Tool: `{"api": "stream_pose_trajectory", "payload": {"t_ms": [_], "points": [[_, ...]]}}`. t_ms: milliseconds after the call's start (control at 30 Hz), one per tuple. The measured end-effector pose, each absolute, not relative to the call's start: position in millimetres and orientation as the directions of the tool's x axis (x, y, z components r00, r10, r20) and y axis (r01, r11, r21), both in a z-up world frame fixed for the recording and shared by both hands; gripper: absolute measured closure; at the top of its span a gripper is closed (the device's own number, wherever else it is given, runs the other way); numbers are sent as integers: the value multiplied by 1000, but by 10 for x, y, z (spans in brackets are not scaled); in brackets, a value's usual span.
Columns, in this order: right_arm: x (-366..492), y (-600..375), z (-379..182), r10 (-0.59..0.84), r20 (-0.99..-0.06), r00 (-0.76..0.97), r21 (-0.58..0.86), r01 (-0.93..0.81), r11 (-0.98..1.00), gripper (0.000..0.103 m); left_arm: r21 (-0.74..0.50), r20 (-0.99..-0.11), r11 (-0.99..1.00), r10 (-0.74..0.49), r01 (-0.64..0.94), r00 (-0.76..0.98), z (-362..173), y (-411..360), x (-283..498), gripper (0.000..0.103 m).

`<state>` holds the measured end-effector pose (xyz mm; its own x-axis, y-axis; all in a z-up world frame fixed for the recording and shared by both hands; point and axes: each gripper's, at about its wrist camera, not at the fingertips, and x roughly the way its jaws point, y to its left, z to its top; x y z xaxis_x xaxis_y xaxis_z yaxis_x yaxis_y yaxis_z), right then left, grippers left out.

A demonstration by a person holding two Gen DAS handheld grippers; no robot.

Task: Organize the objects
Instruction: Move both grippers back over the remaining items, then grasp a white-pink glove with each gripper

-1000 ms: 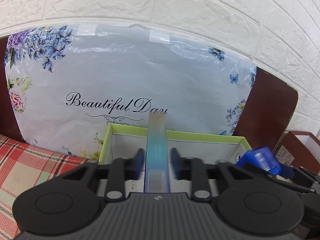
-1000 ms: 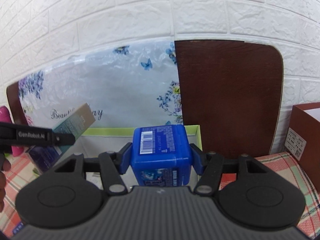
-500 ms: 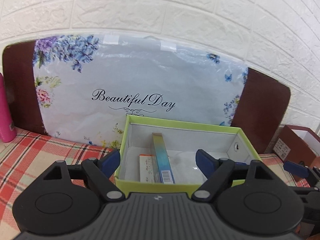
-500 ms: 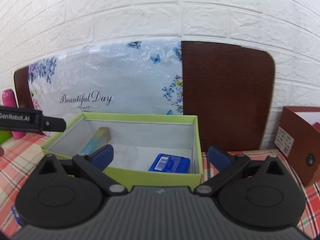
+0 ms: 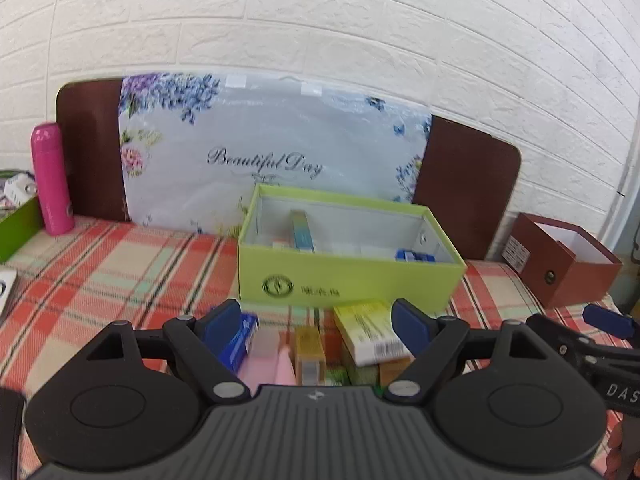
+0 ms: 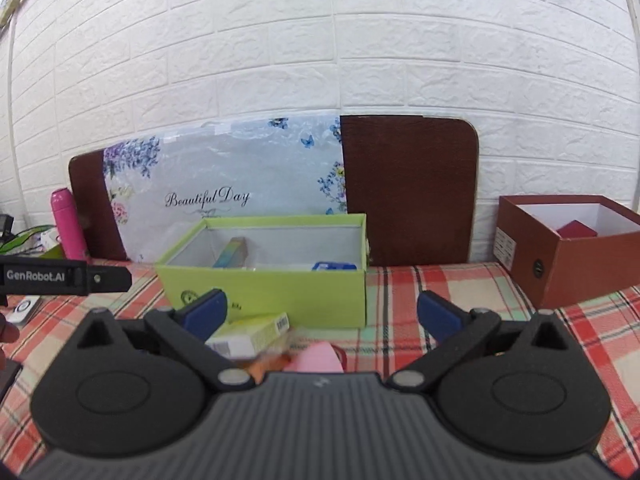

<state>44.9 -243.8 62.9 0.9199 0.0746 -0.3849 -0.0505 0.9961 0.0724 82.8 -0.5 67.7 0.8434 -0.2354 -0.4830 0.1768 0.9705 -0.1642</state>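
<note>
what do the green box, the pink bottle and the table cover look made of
Green box: matte cardboard, by its thin folded walls and printed logo. Pink bottle: smooth glossy shell, likely painted metal or plastic; cannot tell which. Table cover: woven plaid cloth, by its look.

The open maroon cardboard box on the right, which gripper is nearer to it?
Right gripper. The maroon cardboard box sits just off its right side; the left gripper is further left, beyond it.
</note>
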Motion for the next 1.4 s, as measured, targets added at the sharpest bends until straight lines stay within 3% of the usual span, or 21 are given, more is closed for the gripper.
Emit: {"api": "stream_pose_trajectory", "payload": {"t_ms": [367, 600, 933, 1200, 1300, 1400], "points": [[-198, -2455, 281, 40, -442, 896, 53, -19, 998, 0, -158, -529, 963, -271, 221, 804, 326, -75, 260, 17], [-212, -2440, 17, 1, -464, 886, 45, 22, 999, 0, -137, -566, 972, -233, 189, 791, 114, 48, 250, 17], [-95, -2343, -215, 72, -520, 851, 94, -27, 995, 1, -137, -610, 976, -216, 167, 762, -157, 194, 337, 17], [-3, -2194, -269, 156, -538, 828, 119, -109, 987, 26, -161, -596, 966, -257, 201, 761, -118, 148, 527, 17], [26, -2148, -298, 173, -549, 818, 130, -121, 984, 28, -152, -577, 960, -281, 237, 767, -95, 32, 616, 18], [29, -2112, -305, 176, -548, 818, 122, -130, 984, 30, -161, -601, 955, -296, 250, 742, -149, -63, 770, 31]]}}
